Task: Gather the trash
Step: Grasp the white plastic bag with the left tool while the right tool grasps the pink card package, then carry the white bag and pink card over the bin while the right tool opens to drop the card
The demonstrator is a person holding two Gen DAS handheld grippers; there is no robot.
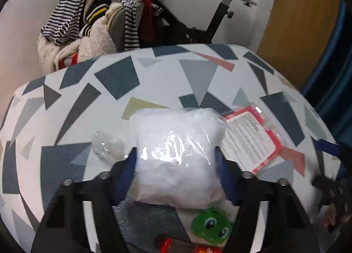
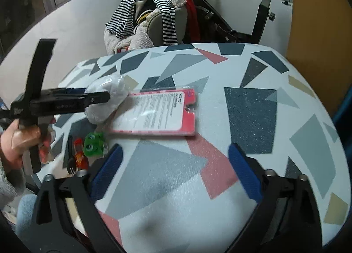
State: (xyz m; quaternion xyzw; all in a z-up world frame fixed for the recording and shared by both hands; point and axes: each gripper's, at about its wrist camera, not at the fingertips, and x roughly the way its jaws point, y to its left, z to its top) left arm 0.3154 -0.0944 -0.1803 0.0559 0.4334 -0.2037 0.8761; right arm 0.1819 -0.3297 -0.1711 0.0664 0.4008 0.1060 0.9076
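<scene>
My left gripper [image 1: 176,165] is shut on a clear plastic bag of white fluffy stuffing [image 1: 178,154], held just above the patterned table [image 1: 110,90]. The right wrist view shows that gripper [image 2: 96,98] from the side with the bag [image 2: 107,101] in it. A red packet with a white printed label [image 1: 250,140] lies flat to the bag's right; it also shows in the right wrist view [image 2: 158,113]. A small crumpled clear wrapper [image 1: 107,147] lies to the bag's left. My right gripper [image 2: 175,173] is open and empty, low over the table in front of the red packet.
A green frog-face toy [image 2: 94,144], a red-orange wrapper [image 2: 80,157] and a black plastic fork [image 2: 70,160] lie near the table's left front edge. Behind the table stand a chair piled with clothes [image 2: 149,21] and an exercise bike [image 2: 242,10].
</scene>
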